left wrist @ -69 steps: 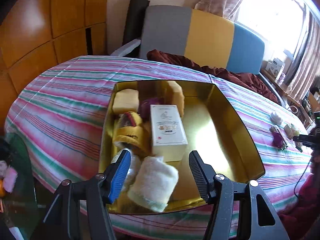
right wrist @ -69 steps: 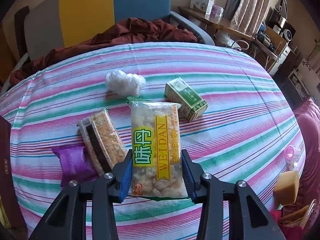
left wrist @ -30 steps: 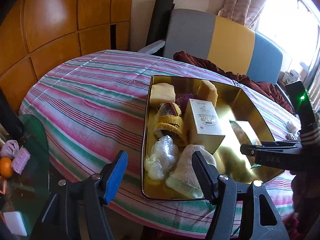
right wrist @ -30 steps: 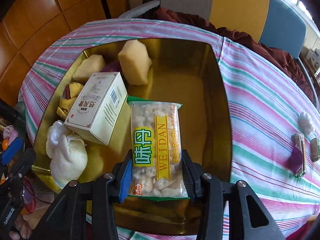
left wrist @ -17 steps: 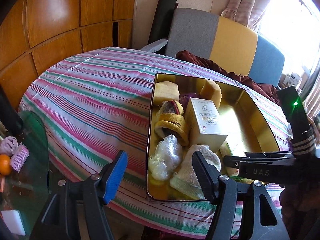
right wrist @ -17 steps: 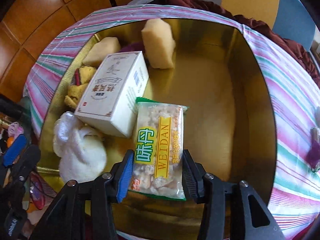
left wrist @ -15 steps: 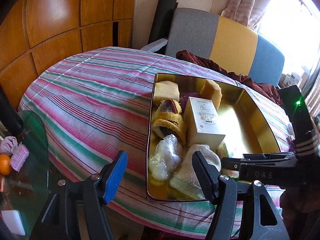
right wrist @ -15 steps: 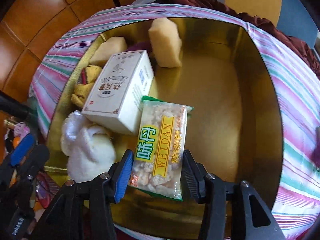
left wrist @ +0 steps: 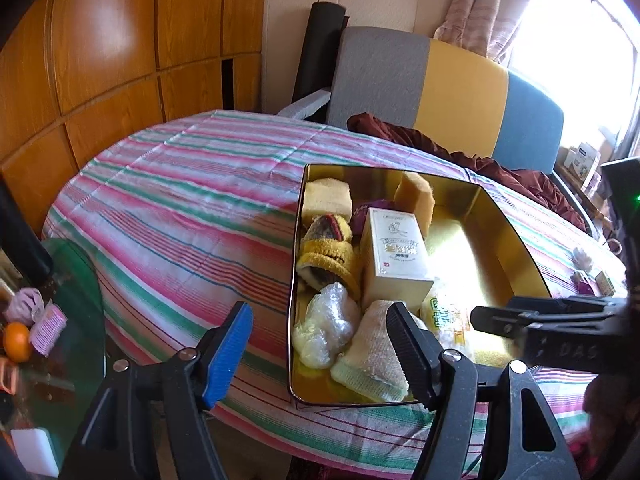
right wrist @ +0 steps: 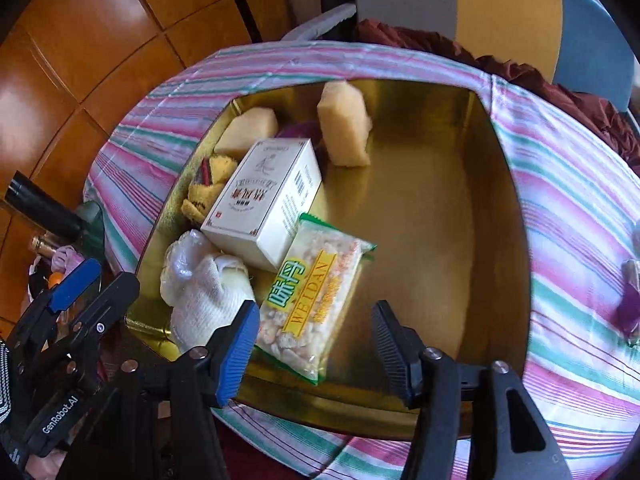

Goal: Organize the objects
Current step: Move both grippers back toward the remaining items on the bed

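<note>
Daylight floods in from the window, blown out white; glare bounces off my gold tin. Fisheye edges bend and darken.

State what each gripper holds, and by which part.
Nothing is held. The right gripper has its jaws opening, clear of the snack packet lying in the gold tin. The left gripper is open and empty.

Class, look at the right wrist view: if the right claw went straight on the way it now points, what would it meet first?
Most likely the snack packet, lying flat in the gold tin between and just ahead of the opening right claw, no longer gripped. Depth is hard to judge; the bare tin floor beside it is the alternative.
</note>
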The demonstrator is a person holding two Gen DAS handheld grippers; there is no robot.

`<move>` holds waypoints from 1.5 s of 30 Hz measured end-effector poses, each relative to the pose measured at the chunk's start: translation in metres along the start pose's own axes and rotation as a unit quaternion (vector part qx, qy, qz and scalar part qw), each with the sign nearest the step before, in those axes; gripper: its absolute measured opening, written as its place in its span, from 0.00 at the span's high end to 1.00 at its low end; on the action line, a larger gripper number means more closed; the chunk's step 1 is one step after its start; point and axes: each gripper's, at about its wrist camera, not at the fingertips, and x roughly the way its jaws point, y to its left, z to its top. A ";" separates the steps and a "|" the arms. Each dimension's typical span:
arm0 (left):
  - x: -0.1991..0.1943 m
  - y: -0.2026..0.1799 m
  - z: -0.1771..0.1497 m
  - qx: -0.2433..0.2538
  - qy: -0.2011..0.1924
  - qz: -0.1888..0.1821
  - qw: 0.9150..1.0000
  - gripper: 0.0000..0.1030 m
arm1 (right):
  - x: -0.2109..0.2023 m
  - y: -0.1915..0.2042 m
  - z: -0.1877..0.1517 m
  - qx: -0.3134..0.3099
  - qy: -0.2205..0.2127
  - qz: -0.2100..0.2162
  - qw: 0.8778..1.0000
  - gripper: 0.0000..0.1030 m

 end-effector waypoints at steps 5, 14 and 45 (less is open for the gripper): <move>-0.012 -0.009 0.003 0.023 -0.020 0.006 1.000 0.28 | -0.022 -0.021 0.001 0.013 -0.031 -0.013 0.999 0.35; -0.021 -0.032 0.008 0.056 -0.029 -0.005 0.998 0.27 | -0.045 -0.084 -0.003 0.074 -0.059 -0.065 0.993 0.35; 0.011 -0.268 0.012 0.227 0.058 -0.199 0.952 0.26 | -0.136 -0.396 -0.121 0.494 -0.134 -0.171 0.842 0.34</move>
